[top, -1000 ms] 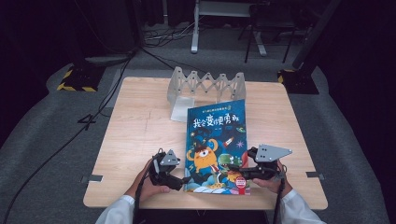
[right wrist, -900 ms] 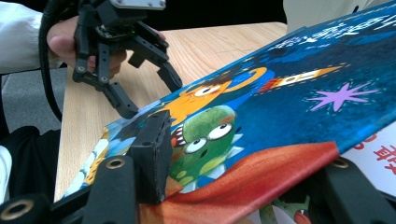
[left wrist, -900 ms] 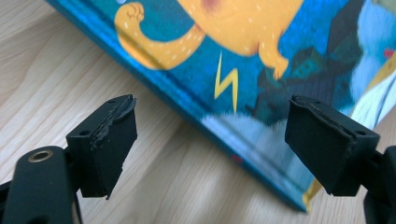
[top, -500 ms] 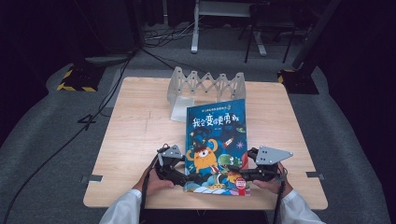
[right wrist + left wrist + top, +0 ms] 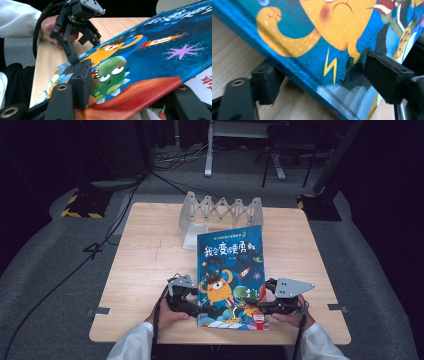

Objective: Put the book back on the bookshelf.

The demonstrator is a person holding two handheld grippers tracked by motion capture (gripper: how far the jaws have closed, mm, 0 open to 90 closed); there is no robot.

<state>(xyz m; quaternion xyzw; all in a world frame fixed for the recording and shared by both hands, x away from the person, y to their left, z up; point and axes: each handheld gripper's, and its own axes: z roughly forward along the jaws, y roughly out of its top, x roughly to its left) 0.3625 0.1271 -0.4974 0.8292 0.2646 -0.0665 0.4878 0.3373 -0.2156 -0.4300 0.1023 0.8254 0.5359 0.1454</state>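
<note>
A blue picture book (image 5: 232, 265) with an orange monster on its cover lies on the wooden table (image 5: 145, 265), close to the front edge. My left gripper (image 5: 204, 309) is at the book's lower left edge. Its jaws have just been closing: one pad (image 5: 265, 83) sits under the spine edge, the other pad (image 5: 387, 75) on the cover (image 5: 312, 37). My right gripper (image 5: 256, 307) is at the lower right edge. Its left pad (image 5: 81, 82) rests on the raised cover (image 5: 150, 55) and its other jaw sits beneath it, over a white page (image 5: 202, 82). The left gripper (image 5: 82, 48) also appears across the book.
A grey zigzag rack (image 5: 220, 210) stands at the table's far edge, with a white sheet (image 5: 195, 236) at its foot. Bare wood lies to the left of the book. Cables and stands are on the dark floor beyond.
My left gripper has shifted a little to the right, onto the book's left edge, and its jaws now straddle that edge. The right gripper and the book have stayed put.
</note>
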